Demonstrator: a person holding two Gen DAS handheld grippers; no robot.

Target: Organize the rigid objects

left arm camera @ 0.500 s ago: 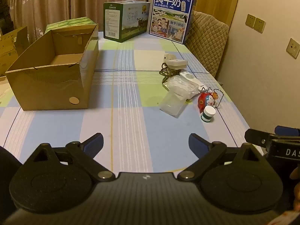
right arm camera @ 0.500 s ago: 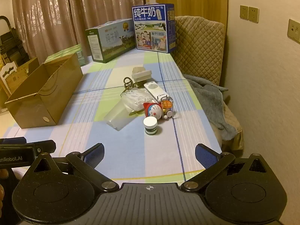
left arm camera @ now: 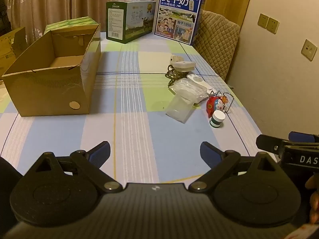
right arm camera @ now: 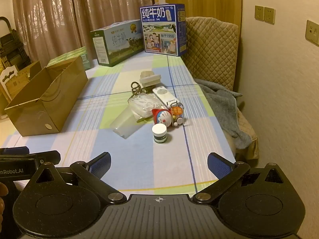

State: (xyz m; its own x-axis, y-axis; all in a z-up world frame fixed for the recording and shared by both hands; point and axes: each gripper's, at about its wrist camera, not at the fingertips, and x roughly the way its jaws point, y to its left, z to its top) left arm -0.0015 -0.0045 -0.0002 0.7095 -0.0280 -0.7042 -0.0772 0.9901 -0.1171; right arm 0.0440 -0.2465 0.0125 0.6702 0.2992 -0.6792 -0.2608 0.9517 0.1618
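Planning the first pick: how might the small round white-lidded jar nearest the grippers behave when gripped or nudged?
The small round white-lidded jar looks rigid, so probably firm to grip. Standing upright and squat, it should resist tipping; knocked over, it could roll.

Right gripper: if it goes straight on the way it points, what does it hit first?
Probably bare tablecloth. The right gripper is open, angled down at it; the white-lidded jar is the nearest object beyond. Depth is unclear.

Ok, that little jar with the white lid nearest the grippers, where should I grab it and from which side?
Grip the small jar across its round body just under the white lid, coming in from the near side with the right gripper, jaws already open. It stands upright, its front is clear, and the Doraemon toy crowds it from behind.
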